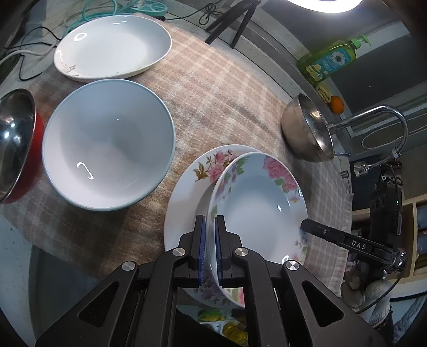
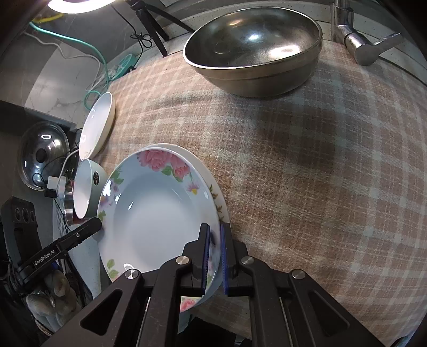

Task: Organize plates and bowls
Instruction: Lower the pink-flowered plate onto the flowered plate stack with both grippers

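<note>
A deep floral plate [image 1: 256, 202] [image 2: 157, 213] is held by both grippers over a flat floral plate [image 1: 186, 202] [image 2: 216, 192] on the plaid cloth. My left gripper [image 1: 210, 221] is shut on its left rim. My right gripper [image 2: 214, 229] is shut on the opposite rim. Each gripper also shows in the other's view, the right gripper [image 1: 305, 225] and the left gripper [image 2: 96, 223]. Whether the two plates touch I cannot tell. A pale blue bowl [image 1: 106, 144] [image 2: 85, 192] and a plain white plate [image 1: 112, 48] [image 2: 97, 125] sit to the left.
A steel bowl [image 1: 307, 130] [image 2: 253, 50] stands on the cloth near the faucet [image 1: 373, 117]. A red-sided steel bowl [image 1: 16, 149] sits at the far left. A green soap bottle [image 1: 328, 58], a tripod [image 1: 234, 18] and cables lie beyond the plaid cloth [image 2: 307, 165].
</note>
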Tool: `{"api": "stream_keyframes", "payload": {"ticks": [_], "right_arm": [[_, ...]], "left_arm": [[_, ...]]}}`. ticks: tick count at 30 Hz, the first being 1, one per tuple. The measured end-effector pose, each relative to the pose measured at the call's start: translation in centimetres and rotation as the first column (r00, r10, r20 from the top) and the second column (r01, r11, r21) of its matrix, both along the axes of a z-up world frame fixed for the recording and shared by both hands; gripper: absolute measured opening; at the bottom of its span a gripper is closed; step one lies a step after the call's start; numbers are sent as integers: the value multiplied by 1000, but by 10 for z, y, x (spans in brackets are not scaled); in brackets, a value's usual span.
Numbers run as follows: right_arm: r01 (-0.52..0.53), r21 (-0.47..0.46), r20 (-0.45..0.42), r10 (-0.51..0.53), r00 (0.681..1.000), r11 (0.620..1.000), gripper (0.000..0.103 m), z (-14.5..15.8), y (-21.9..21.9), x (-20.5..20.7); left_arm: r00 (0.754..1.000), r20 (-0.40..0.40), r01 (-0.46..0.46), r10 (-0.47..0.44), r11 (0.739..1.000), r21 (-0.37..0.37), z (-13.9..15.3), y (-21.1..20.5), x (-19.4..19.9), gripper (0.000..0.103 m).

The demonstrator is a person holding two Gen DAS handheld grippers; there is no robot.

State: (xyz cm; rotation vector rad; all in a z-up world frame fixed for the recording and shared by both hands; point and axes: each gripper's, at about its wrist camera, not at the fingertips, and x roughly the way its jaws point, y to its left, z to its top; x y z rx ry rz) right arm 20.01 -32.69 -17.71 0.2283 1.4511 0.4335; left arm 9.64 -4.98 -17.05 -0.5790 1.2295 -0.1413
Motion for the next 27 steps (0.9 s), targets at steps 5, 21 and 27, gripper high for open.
{"api": "stream_keyframes", "payload": {"ticks": [5,21,27], "right_arm": [[-12,-8,1,12,1000,1000,8,-3,6,0],[-24,-19,2,24,1000,1000,8,-7,10,3],[-34,-18,1,34,999,999,8,-8,11,2]], "left_arm": [[1000,-3,-6,6,1000,9,-2,2,-1,5],[1000,-16,-9,9,1000,29,-9,1,1,5],[1000,-23,-4,5,999,41,-11,1,3,5]]}}
